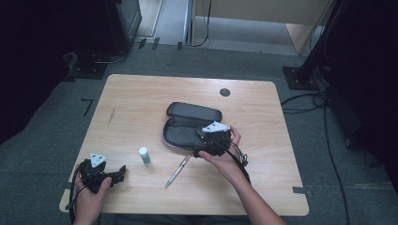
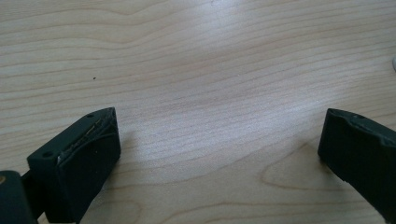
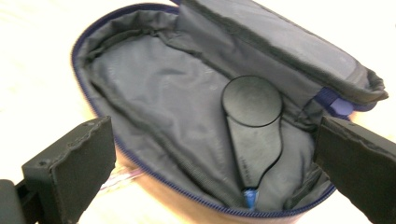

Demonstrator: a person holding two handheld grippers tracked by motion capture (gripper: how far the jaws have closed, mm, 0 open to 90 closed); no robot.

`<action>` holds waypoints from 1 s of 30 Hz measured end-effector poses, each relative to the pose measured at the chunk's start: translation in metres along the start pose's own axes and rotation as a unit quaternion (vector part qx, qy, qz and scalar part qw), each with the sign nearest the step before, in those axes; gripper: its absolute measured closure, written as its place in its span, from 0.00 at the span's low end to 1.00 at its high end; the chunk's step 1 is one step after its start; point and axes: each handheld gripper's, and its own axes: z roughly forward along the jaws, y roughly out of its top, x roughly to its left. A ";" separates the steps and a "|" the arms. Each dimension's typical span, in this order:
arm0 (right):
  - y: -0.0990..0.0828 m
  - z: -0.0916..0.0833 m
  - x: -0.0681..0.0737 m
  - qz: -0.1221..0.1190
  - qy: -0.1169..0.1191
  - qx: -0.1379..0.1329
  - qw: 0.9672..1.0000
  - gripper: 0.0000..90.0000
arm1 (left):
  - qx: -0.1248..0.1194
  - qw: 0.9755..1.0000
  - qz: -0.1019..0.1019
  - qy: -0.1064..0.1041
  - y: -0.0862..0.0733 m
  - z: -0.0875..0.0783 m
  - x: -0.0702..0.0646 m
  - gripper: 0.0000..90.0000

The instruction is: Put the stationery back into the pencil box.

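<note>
The right tool (image 1: 206, 140) is hovering over the near end of the open black pouch (image 1: 185, 129), its jaws spread wide and pinching nothing. Seen from the right gripper view, the pouch (image 3: 154, 107) is lying unzipped with its flap folded back, and a flat black item with a round head (image 3: 254, 126) is already resting on the grey lining between the jaws, its long handle running toward the tool. Judging by that, packing the pouch is the work in hand and the silver pen (image 1: 178, 171) looks like the next piece. The pen is lying on the table (image 1: 263, 187) just below and to the left of the right hand (image 1: 225, 159), its long axis slanting up toward the pouch, so the right hand is clearly nearer to it than the left. A small white bottle with a green base (image 1: 144, 155) is standing upright between the 2 hands, somewhat closer to the left tool (image 1: 123, 169). That left tool is resting low at the table's near left corner, its jaws spread over bare wood (image 2: 210, 93). The right forearm is reaching in diagonally, wrist angled so the tool is pointing down into the pouch.
</note>
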 end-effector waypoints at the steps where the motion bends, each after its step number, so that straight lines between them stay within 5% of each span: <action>1: -0.001 -0.002 0.002 0.000 0.001 0.003 1.000 0.00 | 0.000 1.000 0.000 0.000 0.000 0.000 0.000 0.00; 18: -0.024 -0.022 0.037 0.006 0.012 -0.001 1.000 0.00 | 0.000 1.000 0.000 0.000 0.000 0.000 0.000 0.00; 30: -0.047 -0.017 0.068 0.014 0.035 0.015 0.999 0.00 | 0.001 1.000 0.001 0.000 0.000 0.000 0.000 0.00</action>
